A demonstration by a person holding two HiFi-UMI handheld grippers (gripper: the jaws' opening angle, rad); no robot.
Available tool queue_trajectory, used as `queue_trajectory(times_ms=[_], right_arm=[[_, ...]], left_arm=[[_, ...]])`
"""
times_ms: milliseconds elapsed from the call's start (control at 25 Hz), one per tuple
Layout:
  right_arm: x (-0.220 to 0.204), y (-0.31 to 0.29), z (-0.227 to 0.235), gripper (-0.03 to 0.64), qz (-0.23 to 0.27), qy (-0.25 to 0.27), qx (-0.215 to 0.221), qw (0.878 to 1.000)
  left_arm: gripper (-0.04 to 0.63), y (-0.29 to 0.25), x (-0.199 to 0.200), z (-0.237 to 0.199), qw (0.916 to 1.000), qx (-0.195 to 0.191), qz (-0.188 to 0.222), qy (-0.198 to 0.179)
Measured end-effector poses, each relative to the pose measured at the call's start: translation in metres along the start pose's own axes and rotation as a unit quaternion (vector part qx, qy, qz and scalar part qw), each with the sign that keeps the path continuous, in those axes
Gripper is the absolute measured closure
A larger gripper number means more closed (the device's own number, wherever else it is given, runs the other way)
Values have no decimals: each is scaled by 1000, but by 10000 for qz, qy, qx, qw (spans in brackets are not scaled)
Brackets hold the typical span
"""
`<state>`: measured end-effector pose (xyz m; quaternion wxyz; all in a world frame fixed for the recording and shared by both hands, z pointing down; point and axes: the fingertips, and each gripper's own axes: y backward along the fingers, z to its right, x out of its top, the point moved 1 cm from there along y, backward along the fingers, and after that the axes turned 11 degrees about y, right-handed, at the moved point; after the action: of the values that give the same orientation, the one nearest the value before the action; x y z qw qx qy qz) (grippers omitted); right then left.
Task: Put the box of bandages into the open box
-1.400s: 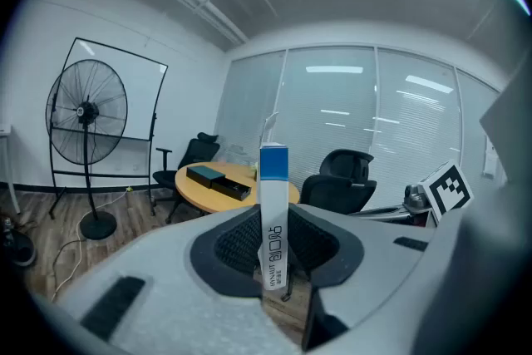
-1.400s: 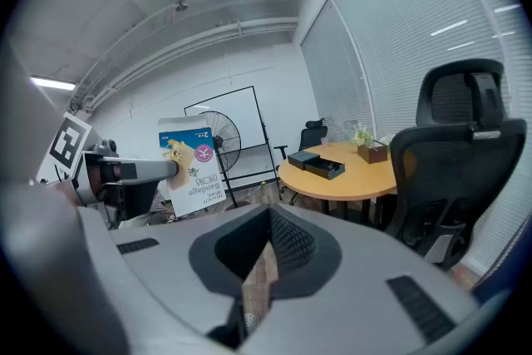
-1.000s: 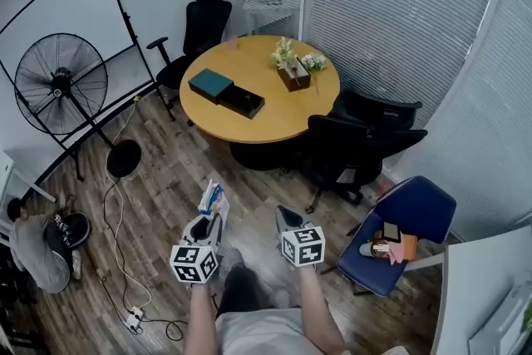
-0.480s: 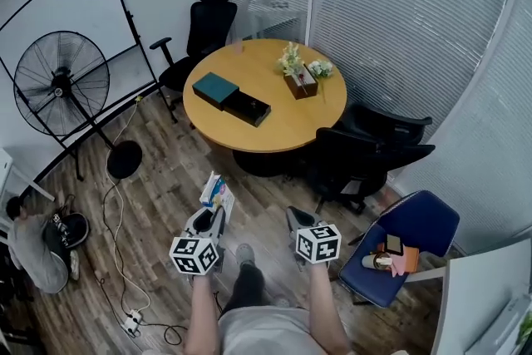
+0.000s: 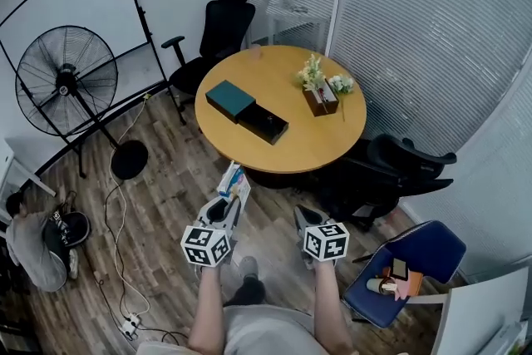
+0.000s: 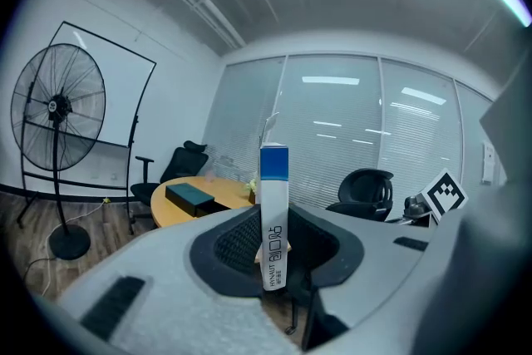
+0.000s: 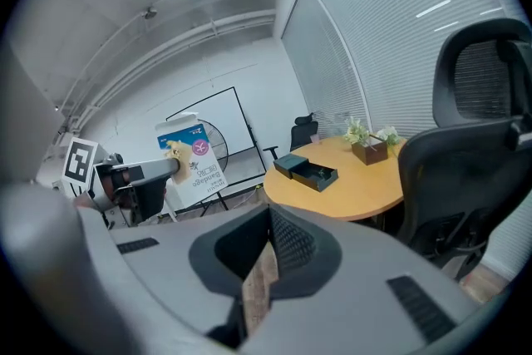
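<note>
The bandage box [image 6: 273, 212] shows only its narrow white-and-blue edge in the left gripper view. Its lower end is buried between the ribbed black pads of the left hand-held gripper [image 6: 273, 255], which is clamped on its two broad faces. The right hand-held gripper [image 7: 264, 258] is just to the right of it, jaws drawn together on nothing. In the head view its jaws sit mostly behind its marker cube.

There are two hand-held grippers and one flat, upright card carton. One open box [image 5: 264, 125] lies on one desk [image 5: 312, 141], ahead of both grippers and well apart from the carton. What lies inside it is too small to tell. The desk is round, pale wood. The open box is dark, shallow and rectangular, with one teal lid [image 5: 230, 99] touching it.
</note>
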<state>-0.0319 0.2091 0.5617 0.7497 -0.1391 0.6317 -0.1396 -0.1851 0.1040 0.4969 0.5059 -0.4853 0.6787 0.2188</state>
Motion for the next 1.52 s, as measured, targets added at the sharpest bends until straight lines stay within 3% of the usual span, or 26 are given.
queue_trajectory(times_ms=[400,840,1520], right_arm=[[43,-82,21,620,-60,-30,-26,10000],[76,-147,46,620,-126,-61,-232,9996],[53,-170,69,620,-370,-231,-789,9959]], left_arm=[[503,-62,50,-65,10000,7,-23,-25],[503,-128,78,-113,9997,-243,-59,34],[503,-161,55,-150,9971,-525,-299,468]])
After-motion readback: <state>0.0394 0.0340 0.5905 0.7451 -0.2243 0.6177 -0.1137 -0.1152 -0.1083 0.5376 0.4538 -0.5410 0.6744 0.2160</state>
